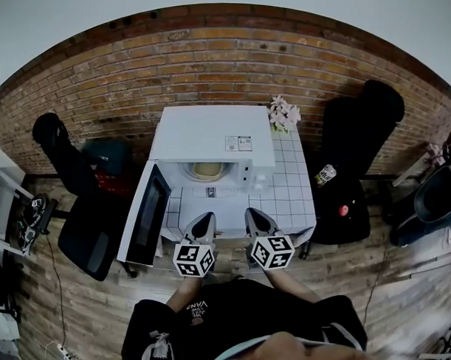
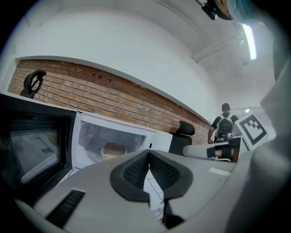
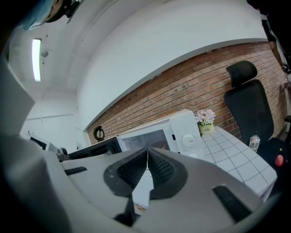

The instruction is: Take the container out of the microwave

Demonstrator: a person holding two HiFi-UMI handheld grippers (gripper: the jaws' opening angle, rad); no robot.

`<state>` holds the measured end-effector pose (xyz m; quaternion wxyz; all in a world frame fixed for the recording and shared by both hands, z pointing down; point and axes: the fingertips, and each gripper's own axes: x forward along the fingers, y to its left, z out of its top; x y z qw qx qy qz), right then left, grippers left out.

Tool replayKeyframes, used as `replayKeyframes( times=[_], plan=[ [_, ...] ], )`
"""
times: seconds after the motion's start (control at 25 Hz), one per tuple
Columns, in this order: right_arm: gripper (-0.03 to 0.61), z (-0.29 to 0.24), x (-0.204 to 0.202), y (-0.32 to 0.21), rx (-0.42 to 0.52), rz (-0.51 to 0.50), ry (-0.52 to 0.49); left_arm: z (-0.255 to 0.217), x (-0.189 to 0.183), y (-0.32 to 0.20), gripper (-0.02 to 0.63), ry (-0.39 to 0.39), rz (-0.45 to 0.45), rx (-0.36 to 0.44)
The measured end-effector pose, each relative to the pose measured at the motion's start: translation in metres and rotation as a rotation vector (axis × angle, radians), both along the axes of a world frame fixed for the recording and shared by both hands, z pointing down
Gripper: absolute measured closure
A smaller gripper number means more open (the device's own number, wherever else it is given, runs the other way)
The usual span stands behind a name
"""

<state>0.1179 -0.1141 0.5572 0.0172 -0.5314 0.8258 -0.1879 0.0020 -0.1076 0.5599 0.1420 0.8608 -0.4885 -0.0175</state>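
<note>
The container (image 1: 207, 170) sits in the middle of the cavity of the open microwave (image 1: 212, 134), which stands on a white tiled table (image 1: 295, 196) with its door (image 1: 152, 213) swung wide to the left. Both grippers hover side by side just in front of the opening, apart from the container: the left gripper (image 1: 205, 218) has its jaws pressed together with nothing between them, and the right gripper (image 1: 252, 213) is likewise closed and empty (each gripper's own view shows the pads meeting tip to tip). A small pot of pink flowers (image 1: 284, 115) stands by the microwave's right rear corner.
</note>
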Motion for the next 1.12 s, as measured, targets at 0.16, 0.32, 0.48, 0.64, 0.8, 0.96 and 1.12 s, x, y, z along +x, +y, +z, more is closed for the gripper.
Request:
replayKeyframes(
  times=[0.16, 0.32, 0.48, 0.64, 0.8, 0.96, 1.12],
  plan=[
    [0.574, 0.007, 0.004, -0.004, -0.019, -0.017, -0.01, 0.003, 0.005, -0.005, 0.604, -0.006, -0.016, -0.009],
    [0.573, 0.015, -0.001, -0.013, -0.042, -0.025, -0.017, 0.004, 0.0, -0.02, 0.603, -0.011, -0.026, -0.01],
    [0.574, 0.018, -0.005, -0.031, -0.053, -0.009, -0.017, 0.004, -0.006, -0.042, 0.603, -0.016, -0.013, -0.008],
    [0.574, 0.017, -0.014, -0.054, -0.047, 0.016, -0.011, 0.006, -0.013, -0.069, 0.603, -0.026, 0.014, -0.01],
    [0.574, 0.021, -0.026, -0.075, -0.054, 0.021, -0.002, 0.006, -0.022, -0.095, 0.603, -0.035, 0.026, -0.011],
    [0.574, 0.026, -0.036, -0.097, -0.065, 0.033, -0.005, 0.01, -0.03, -0.117, 0.603, -0.039, 0.034, -0.016],
    [0.574, 0.034, -0.045, -0.114, -0.078, 0.035, 0.002, 0.015, -0.036, -0.133, 0.603, -0.037, 0.039, -0.024]
  ],
)
